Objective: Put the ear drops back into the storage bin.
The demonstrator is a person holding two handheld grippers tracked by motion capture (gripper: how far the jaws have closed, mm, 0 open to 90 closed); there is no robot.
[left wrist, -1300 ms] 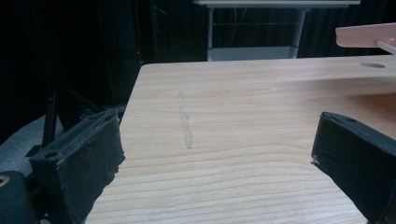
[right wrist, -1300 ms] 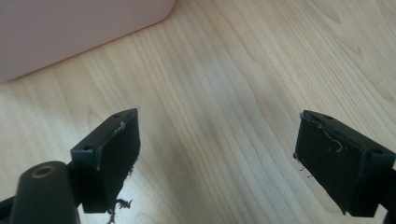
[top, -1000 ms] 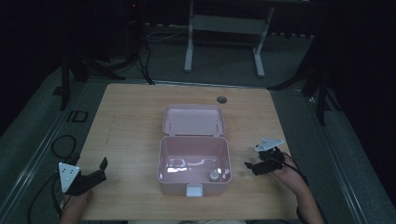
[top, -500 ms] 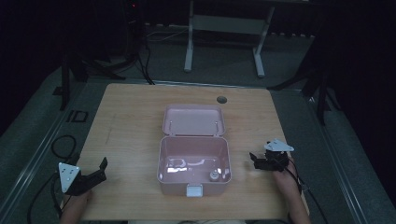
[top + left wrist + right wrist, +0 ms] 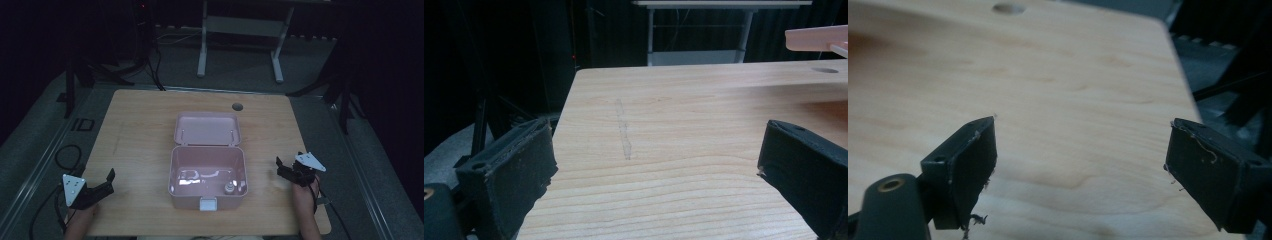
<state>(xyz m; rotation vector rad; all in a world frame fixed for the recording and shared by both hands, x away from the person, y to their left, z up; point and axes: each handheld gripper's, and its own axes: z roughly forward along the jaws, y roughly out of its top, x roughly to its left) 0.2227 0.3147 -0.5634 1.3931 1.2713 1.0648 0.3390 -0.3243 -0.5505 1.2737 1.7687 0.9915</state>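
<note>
High view shows an open pink plastic box [image 5: 208, 170] mid-table on light wood [image 5: 140, 135], left gripper [image 5: 102, 181] and right gripper [image 5: 285, 167] flanking it, both jaws spread wide and empty.

high: above, forward-down | tongs views: low, close | shared: table [image 5: 140, 130]
</note>
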